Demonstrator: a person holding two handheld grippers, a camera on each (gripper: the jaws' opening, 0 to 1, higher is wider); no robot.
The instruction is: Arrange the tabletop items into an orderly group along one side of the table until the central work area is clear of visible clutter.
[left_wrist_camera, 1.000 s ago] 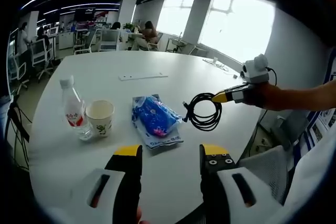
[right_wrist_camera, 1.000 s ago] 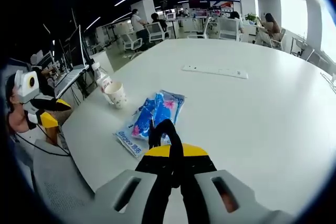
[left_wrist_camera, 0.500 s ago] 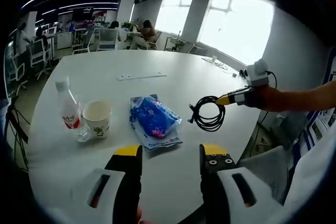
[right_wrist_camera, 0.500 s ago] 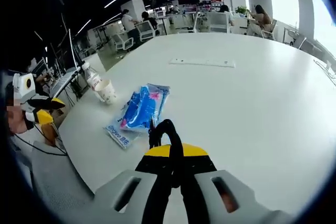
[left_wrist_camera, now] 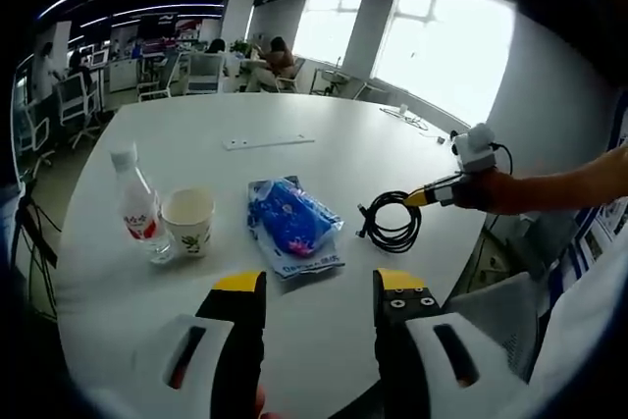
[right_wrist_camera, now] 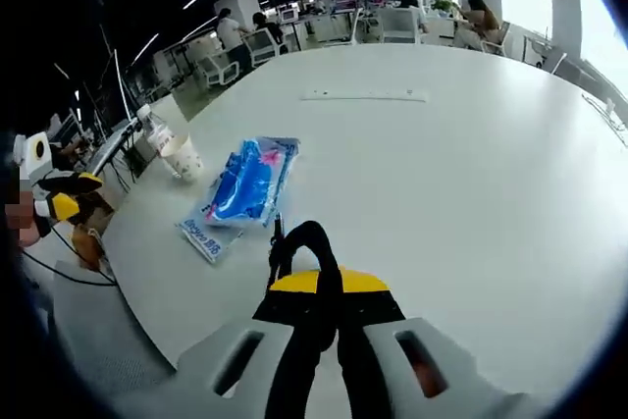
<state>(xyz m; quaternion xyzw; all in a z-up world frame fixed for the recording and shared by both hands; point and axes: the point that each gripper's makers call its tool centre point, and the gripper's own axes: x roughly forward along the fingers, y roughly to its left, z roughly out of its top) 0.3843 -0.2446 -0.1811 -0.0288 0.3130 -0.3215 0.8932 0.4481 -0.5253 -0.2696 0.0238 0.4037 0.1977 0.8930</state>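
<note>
Nearest the left gripper view's camera, the left gripper (left_wrist_camera: 316, 291) hangs with jaws apart over the table (left_wrist_camera: 324, 159), gripping nothing. Just beyond lies the blue packet (left_wrist_camera: 290, 226), likely soft and crinkly. Beside it stand a paper cup (left_wrist_camera: 187, 222), contents hidden, and a light, tippable water bottle (left_wrist_camera: 138, 213), best taken at mid-body. Farther right, the right gripper (right_wrist_camera: 321, 287) pinches the limp black cable (left_wrist_camera: 392, 221).
</note>
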